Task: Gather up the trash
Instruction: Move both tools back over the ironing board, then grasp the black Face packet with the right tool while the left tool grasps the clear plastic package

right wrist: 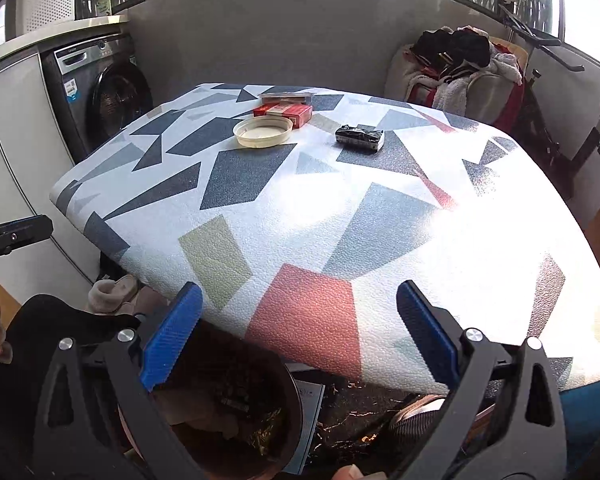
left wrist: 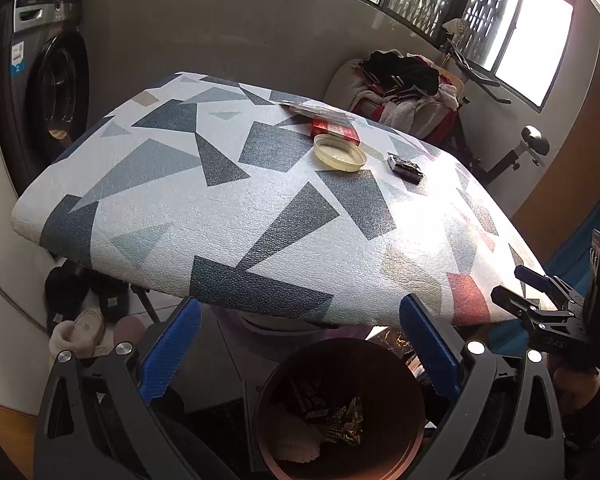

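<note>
table cover (right wrist: 300, 216): pebbled, matt | lid (right wrist: 263, 131): translucent plastic | wrapper (right wrist: 359, 136): crinkled, glossy

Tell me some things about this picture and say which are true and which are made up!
1. Both grippers are open and hold nothing. True: left gripper, right gripper.
2. The round lid is inside the bin. False: it lies on the table, in front of the red box.
3. The bin already has trash in it. True.
4. The dark wrapper sits on top of the red box. False: it lies apart from it, on the table.
5. A washing machine stands behind the table. True.
</note>
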A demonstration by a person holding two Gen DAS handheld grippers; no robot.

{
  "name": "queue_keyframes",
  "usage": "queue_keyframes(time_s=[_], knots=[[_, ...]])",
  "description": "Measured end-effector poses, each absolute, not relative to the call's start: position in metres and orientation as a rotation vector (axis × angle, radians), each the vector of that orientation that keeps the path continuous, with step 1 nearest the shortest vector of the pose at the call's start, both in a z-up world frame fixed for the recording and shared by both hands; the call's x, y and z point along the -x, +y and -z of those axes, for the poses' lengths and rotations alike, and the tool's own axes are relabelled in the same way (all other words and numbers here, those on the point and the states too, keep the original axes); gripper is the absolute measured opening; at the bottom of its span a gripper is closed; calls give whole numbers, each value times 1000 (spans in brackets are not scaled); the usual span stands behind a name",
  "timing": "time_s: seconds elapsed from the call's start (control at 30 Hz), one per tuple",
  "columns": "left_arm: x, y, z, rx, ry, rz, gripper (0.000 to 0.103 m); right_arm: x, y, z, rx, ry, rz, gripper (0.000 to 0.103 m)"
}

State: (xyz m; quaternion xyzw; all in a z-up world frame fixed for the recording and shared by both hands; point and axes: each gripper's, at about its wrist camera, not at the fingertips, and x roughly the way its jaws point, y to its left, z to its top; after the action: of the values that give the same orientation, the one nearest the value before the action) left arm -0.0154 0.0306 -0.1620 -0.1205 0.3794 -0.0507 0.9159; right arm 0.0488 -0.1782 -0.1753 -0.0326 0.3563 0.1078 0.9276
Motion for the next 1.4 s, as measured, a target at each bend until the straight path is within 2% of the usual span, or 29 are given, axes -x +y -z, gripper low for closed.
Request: queue_keyframes(time_s=[0.37,0.6,0.8,0.83,0.9,0.93,1.13,1.2,1.4], knots=[[-46,55,150,317,765,125,97,-185,-206,143,1,695,-191,96],[-103,78,137,397,735,108,97,-294,-203,165,-12,800,-159,96],[-143,81,138,437,741,116,97,-346,-203,194,-76,890,-104,95],[-149,79,141,441,754,125,97,-348,-199,199,-57,899,-112,93],[-157,73,150,441,772,139,97,-352,-191,206,17,915,-109,77],[-160,70,154,440,781,146,97,-353,-190,209,22,927,-122,73],[-186,55,172,485,820,193,97,-339,-192,203,-14,842,-198,68],[-198,54,173,522,819,225,88,-333,-197,199,-34,803,-206,68],[-264,59,169,666,837,260,71,-333,-213,196,-137,779,-217,68]])
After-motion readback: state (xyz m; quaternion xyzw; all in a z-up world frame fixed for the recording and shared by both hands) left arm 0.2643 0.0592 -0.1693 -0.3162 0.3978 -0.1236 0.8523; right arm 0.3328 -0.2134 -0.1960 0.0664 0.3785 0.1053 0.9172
